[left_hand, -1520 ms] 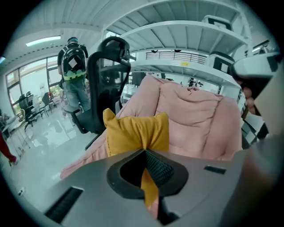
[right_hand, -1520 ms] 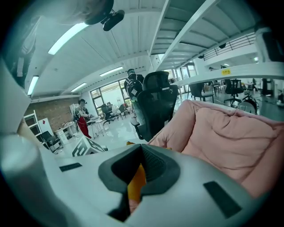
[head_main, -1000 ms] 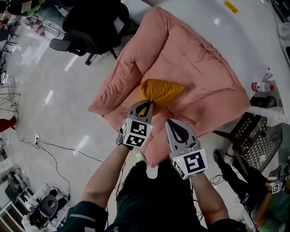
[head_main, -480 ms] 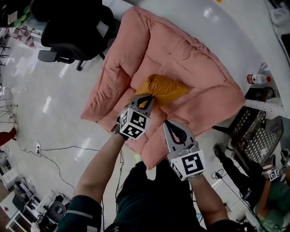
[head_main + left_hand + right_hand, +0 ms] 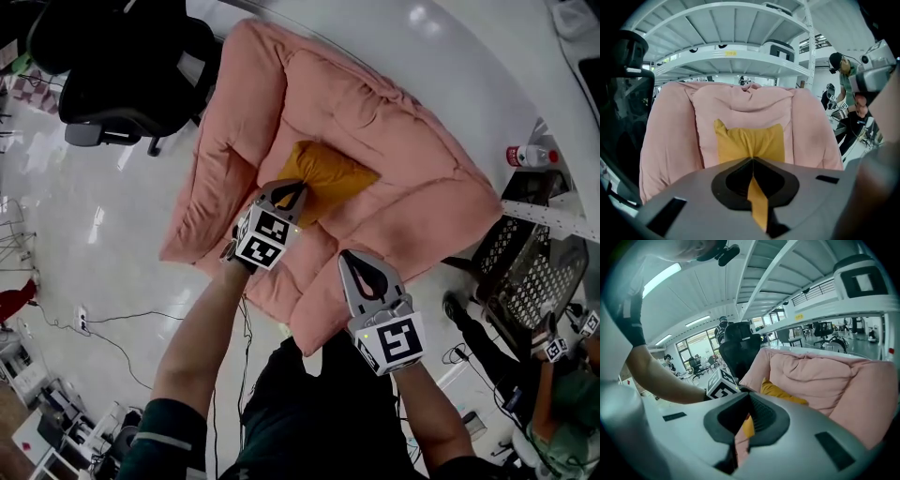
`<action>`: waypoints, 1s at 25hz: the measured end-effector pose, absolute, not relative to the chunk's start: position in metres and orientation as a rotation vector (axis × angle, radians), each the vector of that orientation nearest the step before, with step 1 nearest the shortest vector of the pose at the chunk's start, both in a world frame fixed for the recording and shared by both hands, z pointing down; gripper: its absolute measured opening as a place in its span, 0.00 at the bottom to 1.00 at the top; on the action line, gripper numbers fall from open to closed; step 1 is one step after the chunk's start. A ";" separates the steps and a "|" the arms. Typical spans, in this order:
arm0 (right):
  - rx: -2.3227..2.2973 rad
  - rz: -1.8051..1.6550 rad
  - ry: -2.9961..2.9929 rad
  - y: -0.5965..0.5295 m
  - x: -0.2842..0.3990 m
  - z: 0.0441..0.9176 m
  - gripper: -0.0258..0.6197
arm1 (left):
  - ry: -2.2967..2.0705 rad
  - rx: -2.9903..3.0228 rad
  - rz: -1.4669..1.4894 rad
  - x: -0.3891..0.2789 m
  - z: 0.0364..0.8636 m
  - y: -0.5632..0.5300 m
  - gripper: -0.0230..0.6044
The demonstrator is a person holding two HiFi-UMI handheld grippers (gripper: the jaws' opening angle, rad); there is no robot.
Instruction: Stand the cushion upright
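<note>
Fingers of the left gripper (image 5: 298,187) are clamped on the mustard cushion's (image 5: 330,172) near edge. It sits in the pink floor sofa's (image 5: 412,141) hollow. The right gripper (image 5: 352,255) hangs closed and empty by the sofa's front edge.

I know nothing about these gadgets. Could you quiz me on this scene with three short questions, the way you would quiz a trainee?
1. True or false: the left gripper is shut on the yellow cushion.
2. What does the yellow cushion lie on? A) a wooden table B) the pink lounger C) a cardboard box
3. Fill in: the right gripper holds ____.

Key
1. True: its jaws pinch an edge of the cushion's fabric.
2. B.
3. Nothing: its jaws are together with nothing between them.
</note>
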State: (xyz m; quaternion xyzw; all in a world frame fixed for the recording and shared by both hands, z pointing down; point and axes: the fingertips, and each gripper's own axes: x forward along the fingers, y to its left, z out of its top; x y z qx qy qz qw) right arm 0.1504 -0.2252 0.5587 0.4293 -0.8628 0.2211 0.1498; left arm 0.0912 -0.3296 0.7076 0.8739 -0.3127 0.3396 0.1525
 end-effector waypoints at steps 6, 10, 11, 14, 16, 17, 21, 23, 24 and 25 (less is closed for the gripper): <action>1.229 0.646 -2.470 -0.232 0.151 0.566 0.04 | -0.998 2.442 0.896 0.085 0.714 -0.356 0.13; 1.211 0.644 -2.479 -0.237 0.151 0.567 0.04 | -1.031 2.388 0.828 0.086 0.715 -0.363 0.16; 1.208 0.638 -2.480 -0.238 0.150 0.567 0.04 | -1.038 2.386 0.817 0.086 0.713 -0.362 0.16; 1.204 0.628 -2.483 -0.239 0.147 0.566 0.04 | -1.068 2.373 0.774 0.080 0.704 -0.359 0.18; 1.206 0.623 -2.487 -0.240 0.144 0.564 0.04 | -1.091 2.368 0.752 0.074 0.695 -0.356 0.18; 1.208 0.621 -2.490 -0.240 0.142 0.563 0.04 | -1.103 2.369 0.740 0.072 0.690 -0.355 0.18; 1.211 0.611 -2.506 -0.235 0.132 0.554 0.04 | -1.164 2.365 0.673 0.063 0.664 -0.342 0.14; 1.209 0.600 -2.513 -0.231 0.127 0.547 0.04 | -1.190 2.353 0.649 0.057 0.653 -0.331 0.11; 1.209 0.594 -2.515 -0.229 0.125 0.544 0.04 | -1.203 2.346 0.636 0.055 0.647 -0.326 0.10; 1.209 0.590 -2.515 -0.227 0.123 0.542 0.04 | -1.216 2.340 0.622 0.052 0.640 -0.320 0.10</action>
